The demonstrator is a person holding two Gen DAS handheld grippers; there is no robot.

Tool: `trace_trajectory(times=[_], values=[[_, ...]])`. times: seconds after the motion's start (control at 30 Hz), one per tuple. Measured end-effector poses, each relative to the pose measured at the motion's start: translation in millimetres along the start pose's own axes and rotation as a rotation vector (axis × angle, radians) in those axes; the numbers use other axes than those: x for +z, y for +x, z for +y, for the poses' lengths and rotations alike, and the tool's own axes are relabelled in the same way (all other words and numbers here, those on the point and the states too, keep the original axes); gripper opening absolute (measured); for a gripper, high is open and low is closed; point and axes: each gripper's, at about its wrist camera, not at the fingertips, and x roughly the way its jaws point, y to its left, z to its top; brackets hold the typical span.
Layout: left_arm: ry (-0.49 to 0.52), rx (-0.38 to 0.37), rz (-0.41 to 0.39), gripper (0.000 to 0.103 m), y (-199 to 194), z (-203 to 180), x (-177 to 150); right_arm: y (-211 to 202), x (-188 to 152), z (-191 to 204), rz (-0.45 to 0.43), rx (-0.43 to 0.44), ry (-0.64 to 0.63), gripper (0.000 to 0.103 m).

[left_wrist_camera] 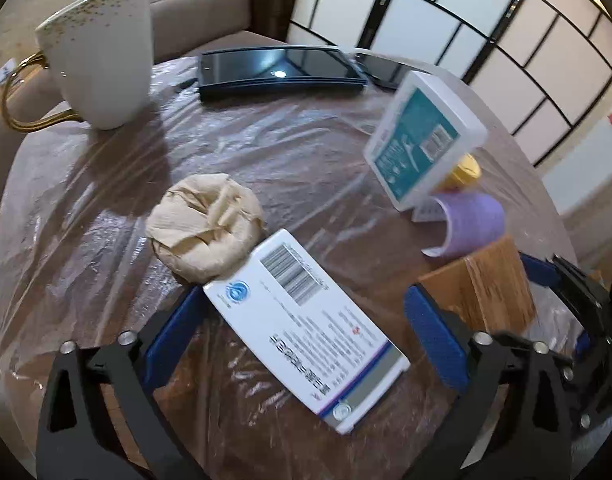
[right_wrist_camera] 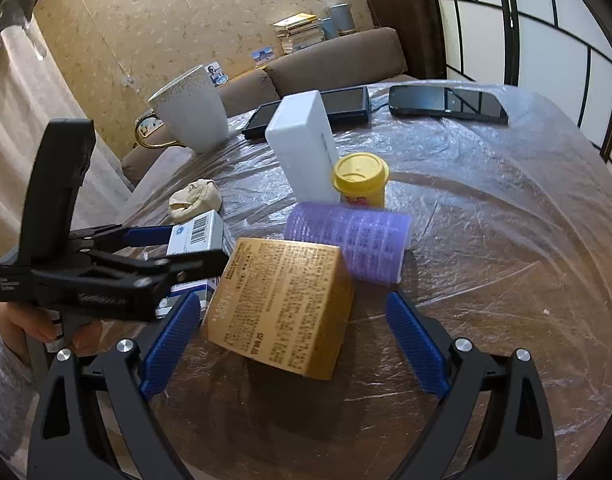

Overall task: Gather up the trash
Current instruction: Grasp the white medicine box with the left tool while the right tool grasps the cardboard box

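A white medicine box (left_wrist_camera: pixel 306 328) with a barcode lies flat on the plastic-covered table, between the blue fingers of my left gripper (left_wrist_camera: pixel 306 292). The jaws stand open, with a gap on the right side. Just beyond it sits a crumpled beige paper ball (left_wrist_camera: pixel 206 226). In the right wrist view a gold printed box (right_wrist_camera: pixel 282 304) rests between the fingers of my right gripper (right_wrist_camera: pixel 292 296), which is open, its right pad clear of the box. My left gripper (right_wrist_camera: pixel 186 246) shows there at the left, around the white medicine box (right_wrist_camera: pixel 198 234).
A white mug (left_wrist_camera: pixel 102 52) stands far left and a dark tablet (left_wrist_camera: pixel 278 68) and a phone (right_wrist_camera: pixel 445 104) lie at the back. An upright white-and-teal box (left_wrist_camera: pixel 421 140), a yellow-lidded cup (right_wrist_camera: pixel 359 178) and a purple roller (right_wrist_camera: pixel 349 242) crowd the middle. A sofa (right_wrist_camera: pixel 337 64) lies behind.
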Motion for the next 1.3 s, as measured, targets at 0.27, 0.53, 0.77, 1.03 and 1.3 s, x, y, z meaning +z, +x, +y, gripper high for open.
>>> trace_trajectory(times=[0.27,0.53,0.77,1.03,1.3], values=[[0.023,0.076,-0.021,0.072,-3.9,0.2,-5.4,3.4,-6.2,13.3,0.01,-0.021,-0.068,0.092],[0.027,0.083,-0.008,0.071,-14.4,-0.9,-19.2,10.2,-8.7,24.1,0.031,-0.068,-0.135,0.086],[0.051,0.132,-0.001,0.078,-12.6,-5.0,-27.7,12.8,-13.0,31.1,0.048,-0.093,-0.195,0.069],[0.045,0.122,-0.017,0.069,-16.7,-3.7,-34.9,4.6,-17.6,29.5,0.039,-0.062,-0.194,0.063],[0.049,0.156,-0.011,0.072,-18.1,-11.2,-33.6,-6.6,-24.9,30.7,0.035,-0.064,-0.205,0.063]])
